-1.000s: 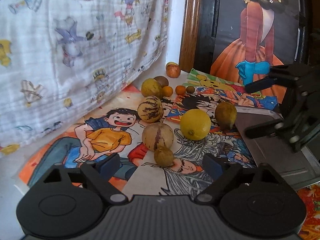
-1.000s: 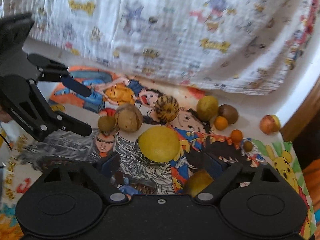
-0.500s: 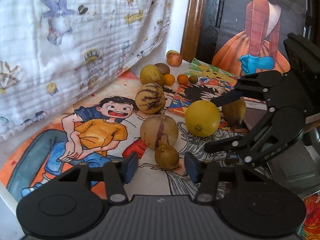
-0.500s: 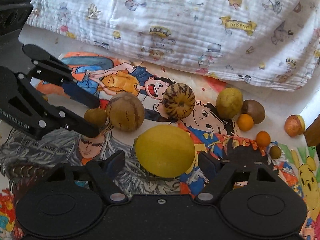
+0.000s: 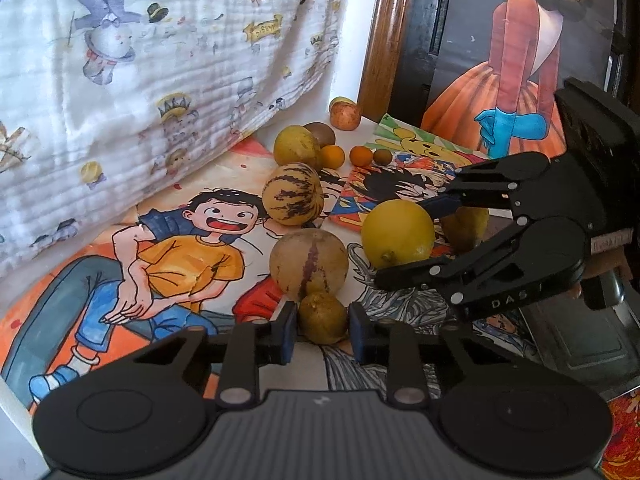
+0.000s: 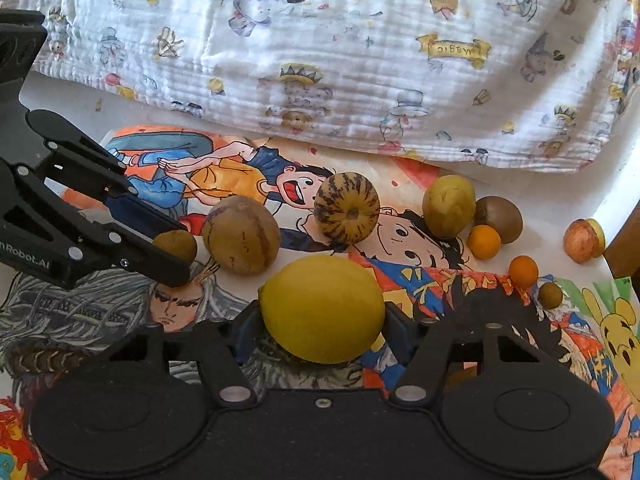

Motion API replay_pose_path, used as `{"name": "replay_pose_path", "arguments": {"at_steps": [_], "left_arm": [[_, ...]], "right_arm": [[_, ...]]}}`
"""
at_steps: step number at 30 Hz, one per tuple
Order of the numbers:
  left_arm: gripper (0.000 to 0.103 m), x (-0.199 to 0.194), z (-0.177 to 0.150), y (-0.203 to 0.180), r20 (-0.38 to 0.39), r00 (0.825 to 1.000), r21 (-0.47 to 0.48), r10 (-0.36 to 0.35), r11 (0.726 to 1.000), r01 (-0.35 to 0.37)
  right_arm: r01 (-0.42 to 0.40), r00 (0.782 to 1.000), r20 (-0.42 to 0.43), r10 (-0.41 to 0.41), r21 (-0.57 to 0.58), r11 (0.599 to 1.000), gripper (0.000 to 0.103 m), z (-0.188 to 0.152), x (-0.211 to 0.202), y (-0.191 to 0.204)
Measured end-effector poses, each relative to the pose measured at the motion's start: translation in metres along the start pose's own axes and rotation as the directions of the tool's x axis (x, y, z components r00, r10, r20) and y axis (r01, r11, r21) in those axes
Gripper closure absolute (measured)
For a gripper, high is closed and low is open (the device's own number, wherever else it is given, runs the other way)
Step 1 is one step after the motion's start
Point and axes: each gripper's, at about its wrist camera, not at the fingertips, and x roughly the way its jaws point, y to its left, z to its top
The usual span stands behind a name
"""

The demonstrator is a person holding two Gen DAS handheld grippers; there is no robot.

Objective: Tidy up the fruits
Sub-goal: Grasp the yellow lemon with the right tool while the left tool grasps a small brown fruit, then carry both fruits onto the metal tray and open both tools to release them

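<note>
Left gripper [image 5: 322, 330] clamped on small brownish fruit [image 5: 322, 317], near edge of comic-print mat [image 5: 120, 216]; jaws just closed. Right gripper [image 6: 322, 332] closing around yellow lemon [image 6: 322, 309] at mid-mat, pads apparently touching. Both likely firm, light, round, smooth-skinned: best gripped across widest girth to prevent rolling.

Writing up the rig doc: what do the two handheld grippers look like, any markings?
Both are matte black. The left gripper and right gripper each have two round discs on a ribbed body, linkage arms with silver pivot screws, and dark blue finger pads. Partial white lettering shows on the side plates. No cables or sleeves visible.
</note>
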Motion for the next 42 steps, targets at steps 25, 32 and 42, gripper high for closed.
{"name": "replay_pose_path", "arguments": {"at_steps": [25,32,42], "left_arm": [[0.073,-0.014,0.055,-0.11,0.111,0.99,0.02,-0.085,0.996,0.083],[0.073,0.041,0.075,-0.155,0.055,0.99,0.098,-0.13,0.987,0.124],[0.073,0.105,0.09,-0.193,-0.001,0.994,0.188,-0.105,0.977,0.103]], "right_arm": [[0.377,0.914,0.049,-0.403,0.265,0.887,0.039,-0.103,-0.15,-0.053],[0.482,0.854,0.033,-0.519,0.324,0.814,0.039,-0.135,-0.14,-0.077],[0.487,0.799,0.067,-0.598,0.509,0.709,0.039,-0.157,-0.138,-0.093]]}}
